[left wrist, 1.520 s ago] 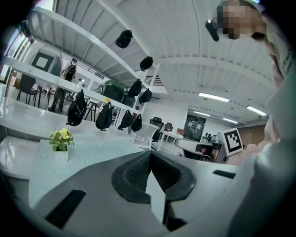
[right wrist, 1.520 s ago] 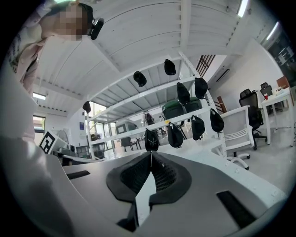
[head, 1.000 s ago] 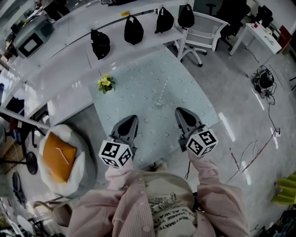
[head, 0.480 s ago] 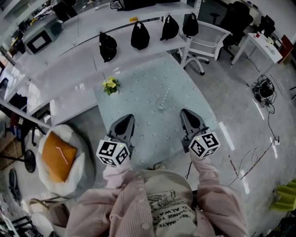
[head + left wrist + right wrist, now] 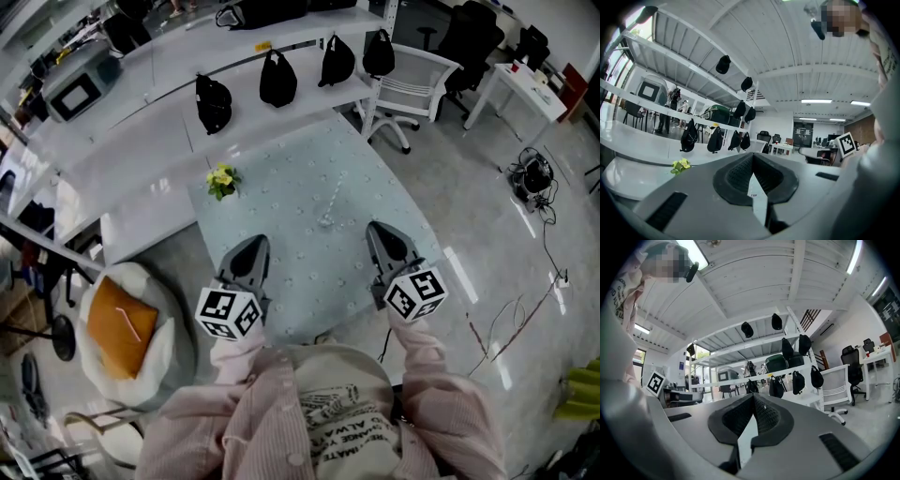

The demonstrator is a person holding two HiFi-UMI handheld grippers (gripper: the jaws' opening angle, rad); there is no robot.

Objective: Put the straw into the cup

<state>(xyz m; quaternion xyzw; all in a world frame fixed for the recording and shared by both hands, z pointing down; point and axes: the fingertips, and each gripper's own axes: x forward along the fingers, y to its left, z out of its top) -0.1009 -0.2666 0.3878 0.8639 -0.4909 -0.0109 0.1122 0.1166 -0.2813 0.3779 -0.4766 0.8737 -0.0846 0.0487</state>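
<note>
A small clear cup (image 5: 325, 220) stands near the middle of the pale green table (image 5: 281, 211). A thin white straw (image 5: 336, 192) slants up and away from it, its lower end at the cup; it looks to be inside. Both grippers hover over the table's near edge, well short of the cup. My left gripper (image 5: 255, 244) is shut with nothing in it, its pads meeting at the tip (image 5: 752, 157). To the cup's near right, my right gripper (image 5: 380, 230) is also shut and holds nothing (image 5: 753, 397). Neither gripper view shows the cup or straw.
A yellow flower (image 5: 221, 178) sits at the table's far left. Black bags (image 5: 277, 80) hang along white shelving behind the table. A white chair (image 5: 412, 80) stands at the far right, an orange cushion (image 5: 120, 323) on a white seat at the left, cables (image 5: 530, 173) on the floor.
The head view has shifted a little, so the table sits slightly lower in frame. Both grippers stay shut in about the same place, and the cup and straw have not moved.
</note>
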